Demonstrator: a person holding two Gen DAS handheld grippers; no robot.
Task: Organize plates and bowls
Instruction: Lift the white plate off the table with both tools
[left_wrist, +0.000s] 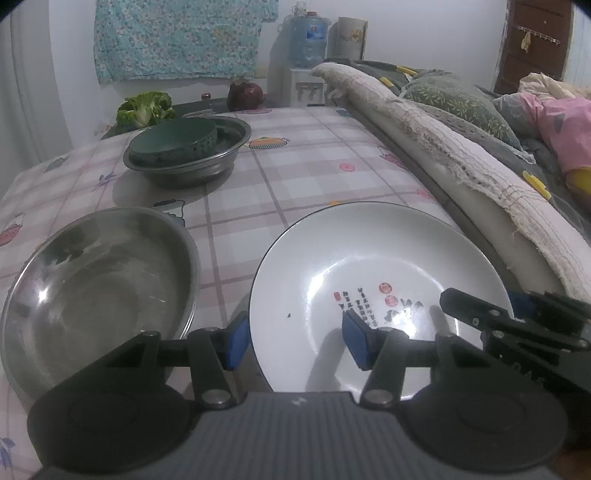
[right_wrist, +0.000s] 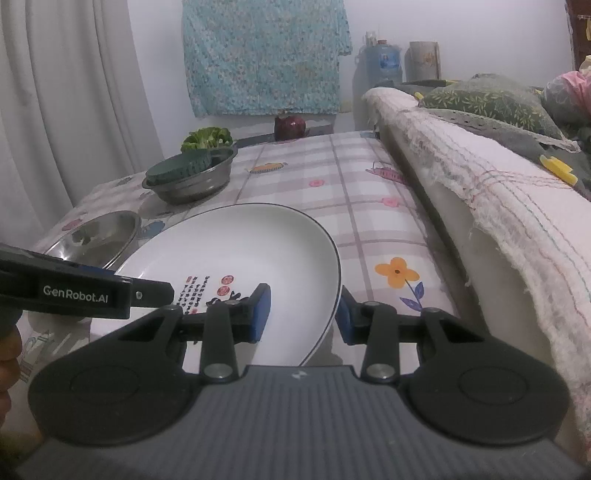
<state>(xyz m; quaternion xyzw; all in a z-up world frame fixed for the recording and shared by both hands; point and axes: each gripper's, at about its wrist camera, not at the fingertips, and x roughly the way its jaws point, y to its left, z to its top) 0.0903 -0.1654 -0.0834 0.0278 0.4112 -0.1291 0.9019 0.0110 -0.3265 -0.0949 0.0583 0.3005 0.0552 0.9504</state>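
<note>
— White plate (left_wrist: 332, 258), the one with the red stamps and black writing: where is it sitting?

— On the checked counter (left_wrist: 295, 177), at the near end, close to the cloth-draped padded edge (left_wrist: 443, 155) along the right. An empty steel bowl (left_wrist: 92, 288) stands just to its left, rims near each other.

— And the two grippers?

— Both are at the plate. The left gripper (left_wrist: 295, 341) straddles the near-left rim, one blue finger outside it and the other over the white inside. They stand wide apart, nowhere near pinching.

— The right one?

— The right gripper (right_wrist: 303, 317) straddles the near-right rim, one finger over the painted part and one just outside the edge. The gap is narrower, yet I see space beside the rim, so it looks unclamped too.

— Anything else out there?

— Farther back a steel basin (left_wrist: 207, 166) holds a dark green bowl (left_wrist: 177, 144), tilted against its side. Beyond that lie a leafy green vegetable (left_wrist: 144, 107) and something dark red and round (left_wrist: 245, 96).
</note>
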